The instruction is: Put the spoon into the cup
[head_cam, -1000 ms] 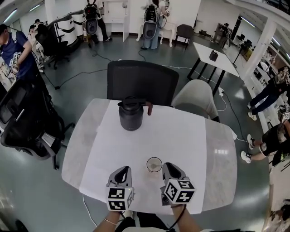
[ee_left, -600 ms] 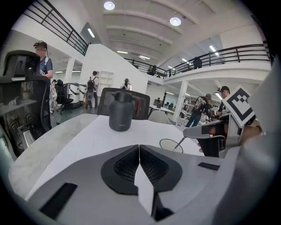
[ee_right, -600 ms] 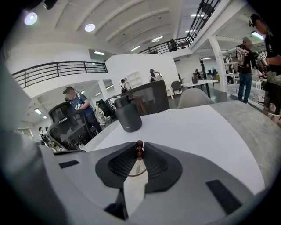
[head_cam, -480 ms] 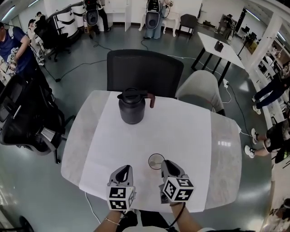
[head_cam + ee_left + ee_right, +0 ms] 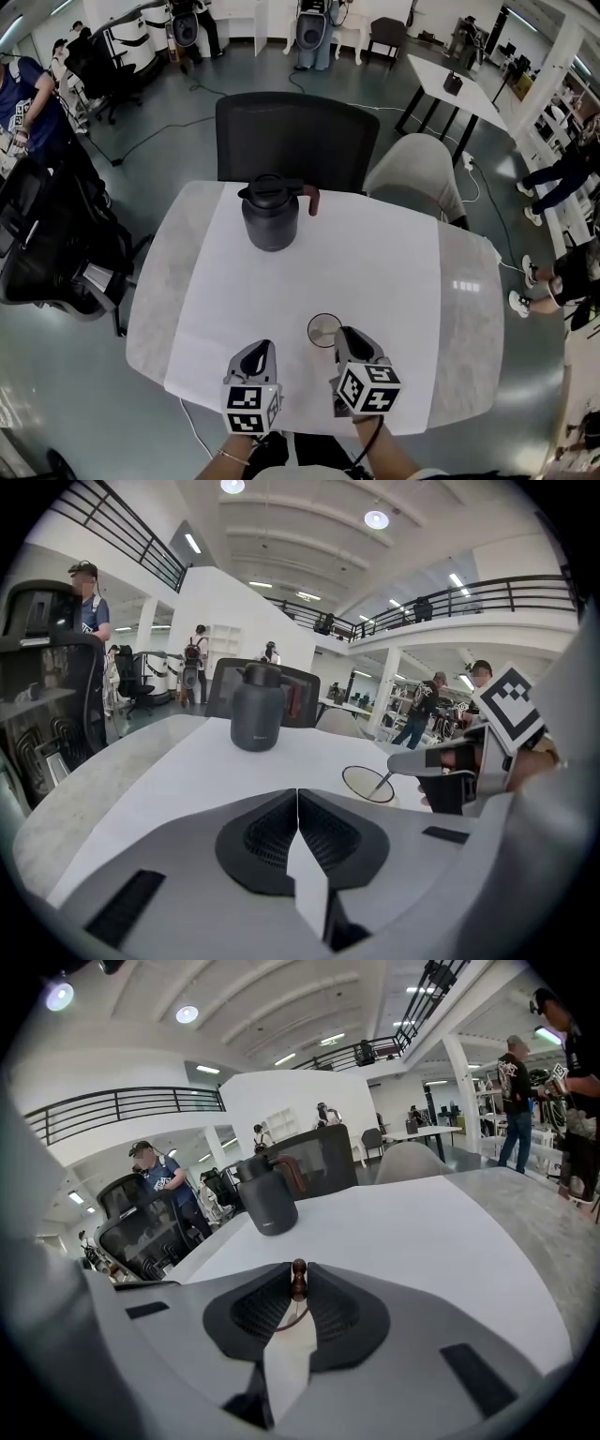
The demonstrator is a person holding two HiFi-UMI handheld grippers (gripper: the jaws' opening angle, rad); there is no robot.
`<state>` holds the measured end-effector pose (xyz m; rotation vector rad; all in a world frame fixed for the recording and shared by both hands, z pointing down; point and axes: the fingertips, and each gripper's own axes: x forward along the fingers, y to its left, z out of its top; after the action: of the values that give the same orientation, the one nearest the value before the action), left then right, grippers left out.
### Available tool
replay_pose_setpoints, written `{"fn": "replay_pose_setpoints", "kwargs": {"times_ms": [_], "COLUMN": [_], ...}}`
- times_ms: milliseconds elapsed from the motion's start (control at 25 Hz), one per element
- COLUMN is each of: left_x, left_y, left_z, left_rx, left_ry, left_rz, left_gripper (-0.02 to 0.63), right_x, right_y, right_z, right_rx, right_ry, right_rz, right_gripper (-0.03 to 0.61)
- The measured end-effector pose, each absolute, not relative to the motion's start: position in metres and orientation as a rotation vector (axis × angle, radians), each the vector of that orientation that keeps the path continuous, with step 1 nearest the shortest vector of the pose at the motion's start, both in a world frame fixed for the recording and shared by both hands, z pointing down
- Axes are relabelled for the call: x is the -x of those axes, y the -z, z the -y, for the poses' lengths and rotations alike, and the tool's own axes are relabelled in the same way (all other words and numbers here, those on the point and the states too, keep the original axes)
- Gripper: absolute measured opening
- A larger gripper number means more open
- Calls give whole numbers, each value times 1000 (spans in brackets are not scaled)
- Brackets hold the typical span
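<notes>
spoon (image 5: 298, 1271): only dark knobbed end shows between right gripper (image 5: 299, 1284) jaws, rest hidden beneath. head view: spoon covered by that gripper near tabletop (image 5: 394, 281) near edge. left gripper view: thin shaft dips into cup (image 5: 361, 789), bowl too small to tell. cup base hidden behind left gripper (image 5: 297, 803) body. forearms (image 5: 382, 450) cut off at head view's bottom edge.

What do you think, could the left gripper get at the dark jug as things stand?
Probably yes: the cloth between the left gripper and the jug lies bare, with the cup and right gripper off to the side. Its shut jaws would need opening first.
</notes>
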<state>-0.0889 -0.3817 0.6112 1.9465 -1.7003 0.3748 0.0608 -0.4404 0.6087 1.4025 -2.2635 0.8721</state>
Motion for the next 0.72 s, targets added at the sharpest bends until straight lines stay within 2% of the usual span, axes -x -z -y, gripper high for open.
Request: {"fn": "replay_pose_setpoints", "kwargs": {"times_ms": [360,720], "left_x": [86,91], "left_y": [-605,-591], "left_z": [383,386], "left_rx": [-1968,-2000], "left_ry": [-370,-344], "left_rz": [1693,1705], "left_gripper": [21,21], "right_x": [-66,-89], "right_y": [-609,-588], "right_z": [441,445], "right_rx": [-1436,-1556], "right_ry": [-903,-843], "right_rz": [2253,2226], "right_gripper": [110,112]}}
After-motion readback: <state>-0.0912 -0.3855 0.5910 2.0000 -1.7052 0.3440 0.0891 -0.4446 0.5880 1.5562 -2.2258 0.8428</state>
